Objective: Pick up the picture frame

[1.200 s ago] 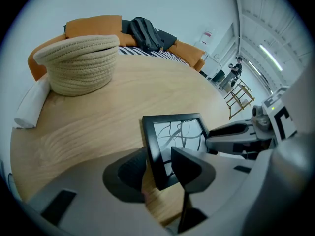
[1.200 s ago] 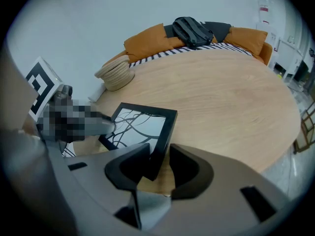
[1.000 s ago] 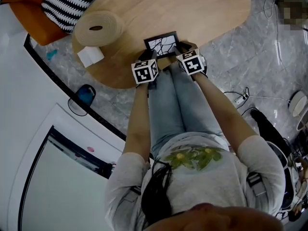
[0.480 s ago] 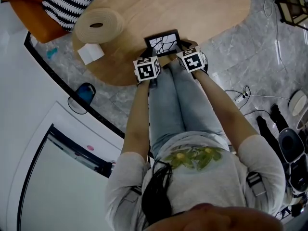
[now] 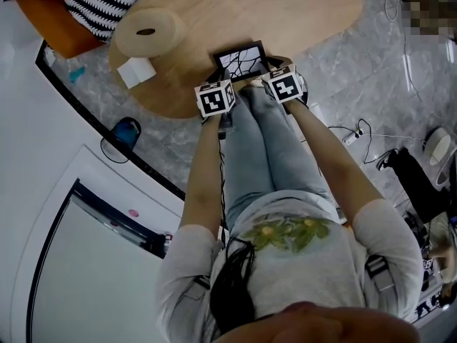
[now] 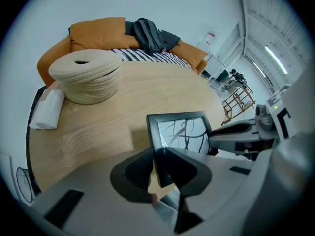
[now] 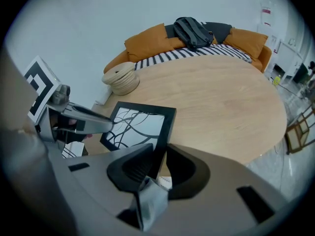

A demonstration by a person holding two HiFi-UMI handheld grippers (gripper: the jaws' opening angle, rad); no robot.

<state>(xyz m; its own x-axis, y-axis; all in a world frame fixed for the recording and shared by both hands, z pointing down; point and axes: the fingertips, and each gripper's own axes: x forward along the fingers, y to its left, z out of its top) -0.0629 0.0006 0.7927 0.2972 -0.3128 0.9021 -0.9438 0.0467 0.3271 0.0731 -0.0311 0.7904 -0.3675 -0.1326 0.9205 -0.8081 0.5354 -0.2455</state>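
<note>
Black picture frame (image 5: 241, 58) held over the near edge of the wooden table (image 5: 300, 13), pinched from both sides! Left gripper (image 6: 158, 163) has its jaws clamped narrowly on the frame's left edge, right gripper (image 7: 160, 163) likewise on the right edge.

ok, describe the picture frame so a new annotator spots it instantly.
Start at the oval light-wood table; at its near edge, by the person's knees, is the black rectangular picture frame, pinched at its sides by the left gripper and right gripper. Unlike the beige coiled-rope basket and white folded pack, it shows black branch lines on white.
</note>
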